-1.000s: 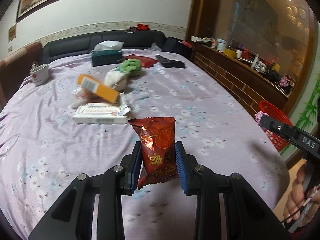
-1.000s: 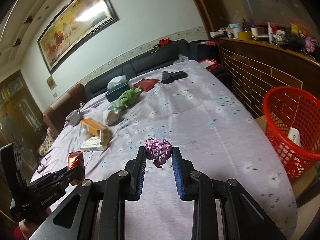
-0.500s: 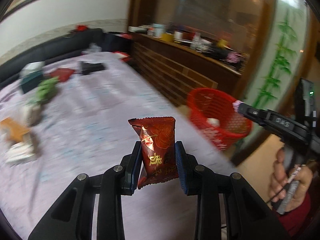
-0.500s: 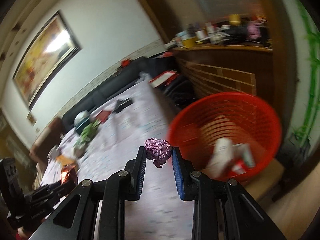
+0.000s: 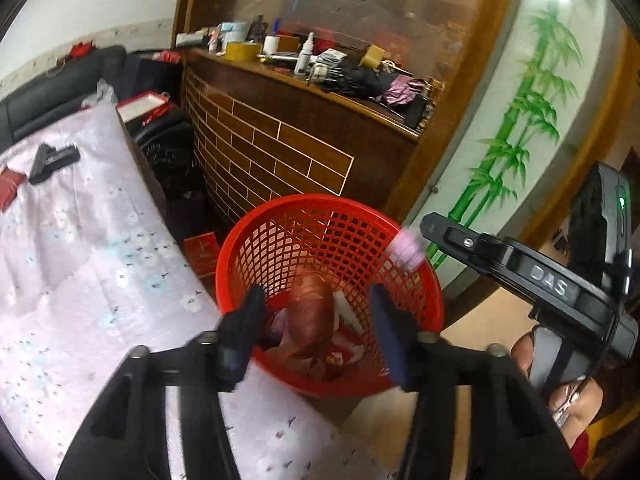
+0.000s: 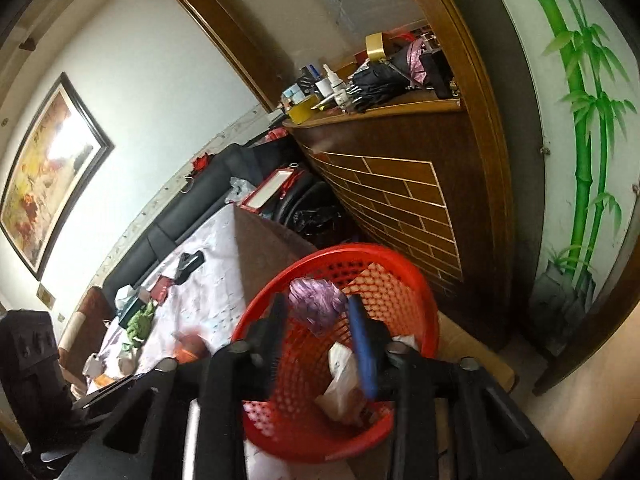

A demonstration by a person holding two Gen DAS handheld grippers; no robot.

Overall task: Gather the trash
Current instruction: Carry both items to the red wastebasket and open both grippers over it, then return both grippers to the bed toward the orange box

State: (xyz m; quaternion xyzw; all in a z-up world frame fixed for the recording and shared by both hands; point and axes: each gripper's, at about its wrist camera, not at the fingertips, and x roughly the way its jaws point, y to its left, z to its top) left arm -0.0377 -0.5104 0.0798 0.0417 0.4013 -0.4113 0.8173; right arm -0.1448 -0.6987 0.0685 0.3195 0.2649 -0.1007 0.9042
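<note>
A red mesh basket (image 5: pixel 404 312) stands on the floor by the table corner; it also shows in the right wrist view (image 6: pixel 404 280). My left gripper (image 5: pixel 316 320) is open over it. The red snack packet (image 5: pixel 312 312) is blurred between the spread fingers, loose, inside the basket. My right gripper (image 6: pixel 320 320) hangs over the basket with its jaws parting around the crumpled purple wrapper (image 6: pixel 318 306); whether they still touch it is unclear. The wrapper shows at the gripper tip in the left wrist view (image 5: pixel 406 250).
The table with the lilac flowered cloth (image 5: pixel 80 240) lies left of the basket, with a black object (image 5: pixel 52 160) and more trash (image 6: pixel 140 320) on it. A brown counter (image 5: pixel 304 148) stands behind. White and red trash (image 6: pixel 340 376) lies in the basket.
Both grippers swung from the table to above the basket. The left gripper opened and the red packet dropped out. The right gripper's jaws have widened around the purple wrapper.
</note>
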